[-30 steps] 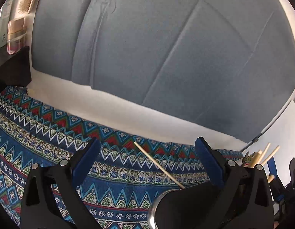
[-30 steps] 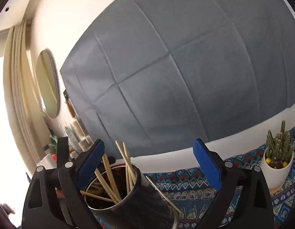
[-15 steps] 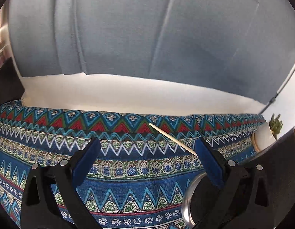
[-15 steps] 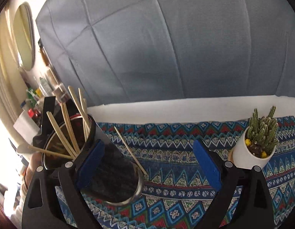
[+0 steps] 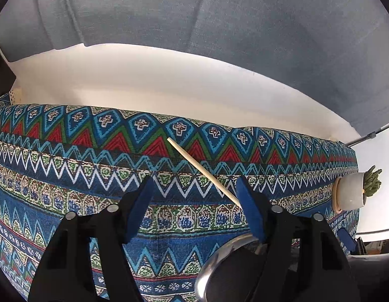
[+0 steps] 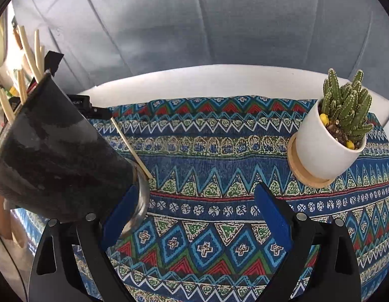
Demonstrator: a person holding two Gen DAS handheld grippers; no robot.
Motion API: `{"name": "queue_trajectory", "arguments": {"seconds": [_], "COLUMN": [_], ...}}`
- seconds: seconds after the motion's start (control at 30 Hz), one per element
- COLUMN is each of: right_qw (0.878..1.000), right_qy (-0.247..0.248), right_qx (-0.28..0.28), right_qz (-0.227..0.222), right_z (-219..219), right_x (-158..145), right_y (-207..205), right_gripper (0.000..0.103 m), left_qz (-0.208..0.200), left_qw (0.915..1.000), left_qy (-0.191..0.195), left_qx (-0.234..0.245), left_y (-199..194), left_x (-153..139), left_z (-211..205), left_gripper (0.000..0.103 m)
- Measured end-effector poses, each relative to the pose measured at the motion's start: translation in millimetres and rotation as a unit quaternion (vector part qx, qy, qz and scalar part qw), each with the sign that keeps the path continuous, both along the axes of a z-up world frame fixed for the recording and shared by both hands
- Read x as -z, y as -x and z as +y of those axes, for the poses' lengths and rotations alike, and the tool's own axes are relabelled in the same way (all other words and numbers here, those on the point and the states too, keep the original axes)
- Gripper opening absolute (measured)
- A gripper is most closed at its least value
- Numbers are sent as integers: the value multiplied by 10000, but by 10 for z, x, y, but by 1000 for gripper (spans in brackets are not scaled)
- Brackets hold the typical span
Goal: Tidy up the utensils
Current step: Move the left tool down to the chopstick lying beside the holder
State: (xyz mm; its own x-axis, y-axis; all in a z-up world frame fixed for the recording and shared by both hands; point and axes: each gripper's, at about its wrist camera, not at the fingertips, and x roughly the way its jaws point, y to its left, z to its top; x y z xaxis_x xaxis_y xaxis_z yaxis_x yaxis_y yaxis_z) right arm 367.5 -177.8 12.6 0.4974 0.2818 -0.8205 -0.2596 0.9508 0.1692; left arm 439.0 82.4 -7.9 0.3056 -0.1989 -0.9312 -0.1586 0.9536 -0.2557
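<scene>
Left wrist view: the left gripper point(image 5: 194, 196) fills the lower middle of the frame, its blue pads partly apart and closing, with only the patterned cloth point(image 5: 68, 176) between them. A loose wooden stick point(image 5: 202, 170) lies on the cloth, slanting from centre down to just beside the right pad. A metal cup point(image 5: 219, 271) shows its rim at the bottom right. A small potted cactus point(image 5: 355, 191) stands at the right edge.

Right wrist view: the right gripper point(image 6: 197, 206) sits low in the frame, jaws wide, gripping nothing. The cup stands at left, holding several sticks point(image 6: 31, 50) at the upper left; the left pad is right by its base. The loose stick slants along the cup's right side. The cactus is at upper right.
</scene>
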Motion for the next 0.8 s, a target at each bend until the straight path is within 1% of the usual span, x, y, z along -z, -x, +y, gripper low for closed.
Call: {"name": "queue_trajectory", "arguments": {"seconds": [0.03, 0.07, 0.1, 0.13, 0.17, 0.2, 0.23, 0.27, 0.33, 0.37, 0.4, 0.43, 0.47, 0.5, 0.57, 0.63, 0.67, 0.73, 0.77, 0.8], "right_qw": [10000, 9998, 9997, 9995, 9994, 9992, 9990, 9988, 9983, 9981, 9976, 9969, 9968, 9972, 9973, 9982, 9986, 9990, 9992, 9993], "right_qy": [68, 158, 216, 261, 310, 350, 385, 419, 506, 539, 595, 636, 597, 607, 618, 490, 467, 410, 348, 308], "right_qx": [-9, -43, -80, -108, -130, -153, -173, -181, -221, -264, -319, -378, -405, -375, -349, -301, -255, -203, -201, -204], "right_qz": [31, 76, 89, 101, 121, 132, 140, 154, 175, 157, 180, 278, 338, 213, 178, 140, 80, 18, 29, 41], "right_z": [21, 46, 73, 96, 112, 146, 174, 187, 231, 252, 289, 314, 332, 343, 323, 265, 245, 217, 209, 208], "right_x": [39, 80, 116, 145, 174, 188, 202, 224, 275, 295, 319, 360, 400, 407, 425, 396, 376, 341, 334, 333], "right_y": [-8, -16, -15, -12, -10, -9, -8, -4, 0, 8, 8, -1, -4, 10, 8, 8, 12, 21, 21, 26], "right_gripper": [89, 89, 89, 89, 89, 89, 89, 89, 87, 72, 45, 33, 19, 13, 8, 8, 8, 8, 10, 11], "left_qz": [108, 18, 43, 16, 15, -6, -27, 17, -74, -114, -146, -170, -184, -192, -182, -206, -223, -229, -141, -20], "left_qw": [9999, 9999, 9999, 9998, 9994, 9992, 9989, 9992, 9995, 9996, 9997, 9997, 9997, 9997, 9996, 9995, 9994, 9984, 9973, 9963], "left_qy": [2, -86, -122, -215, -343, -387, -414, -351, -233, -178, -141, -112, -72, -28, 35, 1, 50, 322, 507, 614], "left_qx": [-8, -51, -52, -53, -77, -142, -203, -184, -183, -174, -163, -154, -139, -137, -202, -239, -268, -406, -511, -594], "left_y": [-13, -14, -27, -31, -25, -43, -39, -32, 10, 41, 90, 102, 109, 171, 209, 236, 248, 245, 226, 223], "left_x": [46, 30, 44, 45, 52, 53, 58, 87, 98, 107, 100, 105, 113, 142, 153, 160, 159, 155, 207, 229], "left_z": [-30, -45, -58, -76, -86, -106, -97, -86, -44, -15, 47, 63, 76, 126, 211, 293, 329, 448, 516, 592], "left_gripper": [58, 56, 50, 49, 40, 28, 23, 2, 2, 1, 0, 0, 0, 0, 0, 0, 0, 0, 0, 0]}}
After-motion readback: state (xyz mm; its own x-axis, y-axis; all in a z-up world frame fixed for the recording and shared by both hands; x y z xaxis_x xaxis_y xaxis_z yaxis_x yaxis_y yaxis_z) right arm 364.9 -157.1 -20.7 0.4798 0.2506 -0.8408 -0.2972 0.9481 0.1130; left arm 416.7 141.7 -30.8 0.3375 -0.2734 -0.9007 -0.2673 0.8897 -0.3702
